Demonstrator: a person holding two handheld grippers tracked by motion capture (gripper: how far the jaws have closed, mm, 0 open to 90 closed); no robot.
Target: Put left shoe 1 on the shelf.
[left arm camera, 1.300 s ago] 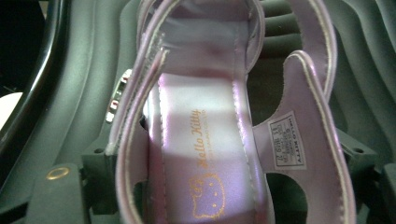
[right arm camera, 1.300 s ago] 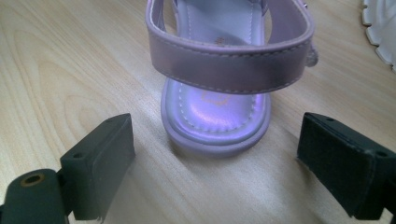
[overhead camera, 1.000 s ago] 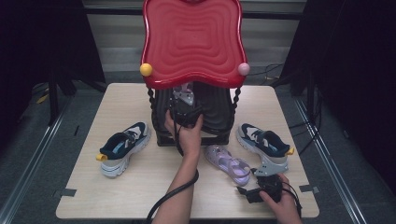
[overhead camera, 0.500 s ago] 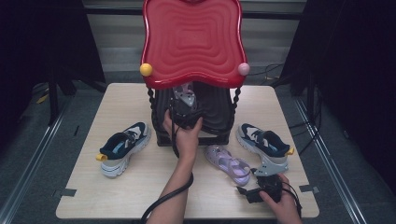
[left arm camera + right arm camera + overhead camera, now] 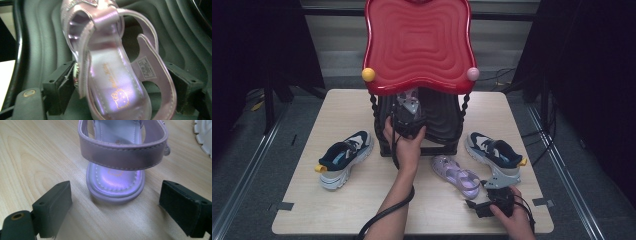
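A lilac sandal [image 5: 112, 82] lies heel-first toward me on the black ribbed lower shelf [image 5: 40, 32] of a rack. My left gripper [image 5: 125, 85] is shut on it: one pad presses the sole's edge and the other the ankle strap, and the jaws have just closed a little further. In the high view the left gripper [image 5: 407, 114] reaches under the rack's red top [image 5: 417, 45]. The matching sandal [image 5: 116, 170] lies on the table, its heel just ahead of my open right gripper [image 5: 115, 207]. The high view shows that sandal [image 5: 457, 175] and the right gripper [image 5: 478, 202] at the front right.
A navy and white sneaker [image 5: 343, 157] lies left of the rack and its mate [image 5: 494, 152] to the right. The wooden table [image 5: 362, 210] is ringed by dark floor. Twisted black posts [image 5: 373, 107] hold up the red top. A cable trails from my left forearm.
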